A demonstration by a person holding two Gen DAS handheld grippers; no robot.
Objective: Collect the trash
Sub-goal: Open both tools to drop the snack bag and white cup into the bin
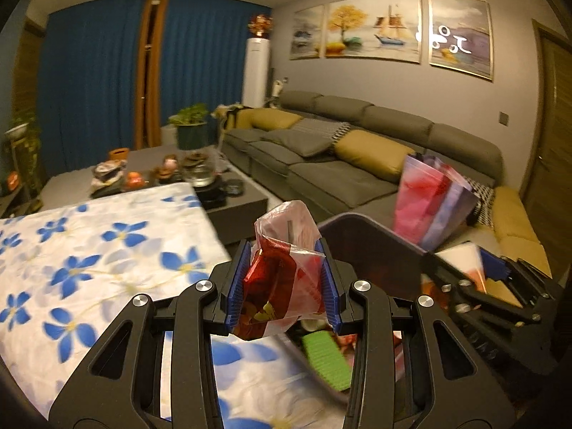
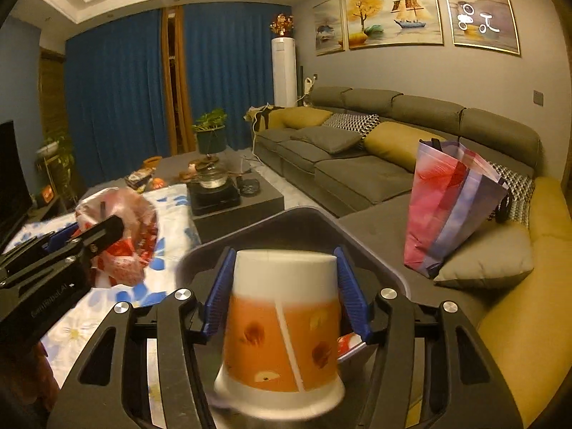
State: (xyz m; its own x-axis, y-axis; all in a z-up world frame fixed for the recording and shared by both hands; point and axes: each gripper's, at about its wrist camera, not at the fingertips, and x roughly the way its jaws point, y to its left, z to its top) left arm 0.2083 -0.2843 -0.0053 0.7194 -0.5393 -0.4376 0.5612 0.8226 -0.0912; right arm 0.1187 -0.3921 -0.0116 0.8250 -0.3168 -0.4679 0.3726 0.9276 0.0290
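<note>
A blue-flowered cloth [image 1: 89,250] covers the table left of both grippers; a grey sofa [image 2: 357,171] lies beyond. The left gripper [image 1: 282,279] pinches a crumpled wrapper [image 1: 282,271]; the right gripper [image 2: 286,293], tilted downward, clamps an upside-down paper cup [image 2: 282,325] above the dark bin [image 2: 286,221].

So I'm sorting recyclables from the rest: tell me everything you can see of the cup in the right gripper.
The paper cup looks like coated paper: a white band at each end, an orange middle printed with small brown and yellow motifs, and a slanted white seam. It is tipped, its wider rimmed end toward the camera. The right gripper clamps its sides between blue pads, above the dark bin. Its inside is hidden.
</note>
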